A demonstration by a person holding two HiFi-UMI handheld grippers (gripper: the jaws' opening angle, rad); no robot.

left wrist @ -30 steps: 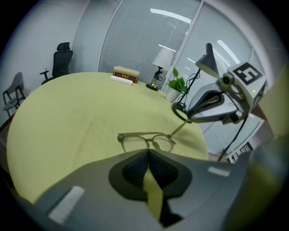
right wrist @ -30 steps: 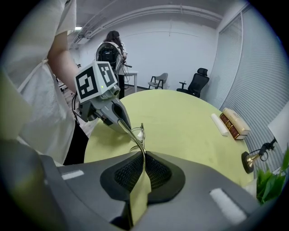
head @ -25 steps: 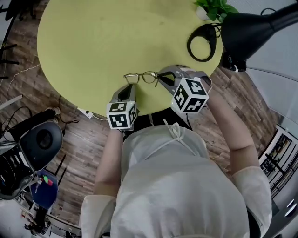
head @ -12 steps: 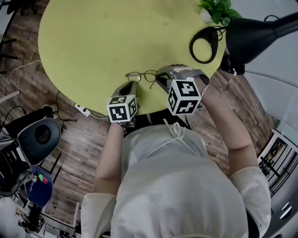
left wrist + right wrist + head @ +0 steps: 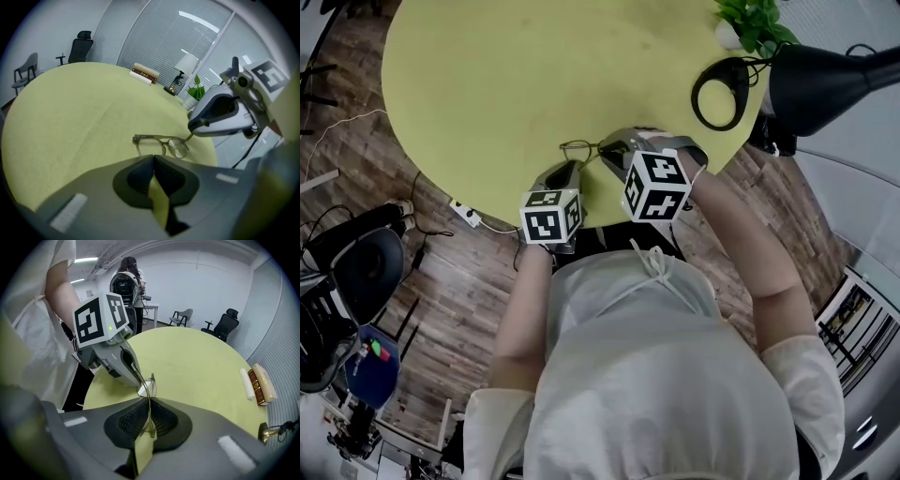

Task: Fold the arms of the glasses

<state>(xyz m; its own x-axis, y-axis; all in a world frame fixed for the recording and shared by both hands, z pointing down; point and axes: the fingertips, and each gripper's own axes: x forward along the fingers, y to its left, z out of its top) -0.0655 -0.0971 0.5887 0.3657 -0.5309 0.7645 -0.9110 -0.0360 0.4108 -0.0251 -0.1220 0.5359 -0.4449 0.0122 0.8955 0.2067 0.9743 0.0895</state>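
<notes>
- The glasses lie on the yellow-green table, close to its near edge, between the two grippers.
- Compared with a second ago, the right gripper has moved leftward and now stands closer to the left gripper. It covers the right end of the frame, so less of the glasses shows in the head view. The glasses themselves remain at nearly the same spot on the table.
- The long axis of the frame runs left to right, roughly along the near edge of the table. The arms point toward the near side. In the left gripper view the front of the glasses stands upright, and its left arm slants down behind the jaws.
- The right gripper is clamped on the right arm of the glasses. The arm runs straight away from the jaws to the frame, which is seen edge-on.
- The left gripper has its jaws pressed together with nothing visible between them. Its tips sit just on the near side of the frame.
- At the far right of the table are a black lamp and a green plant. Books lie on the far side.
</notes>
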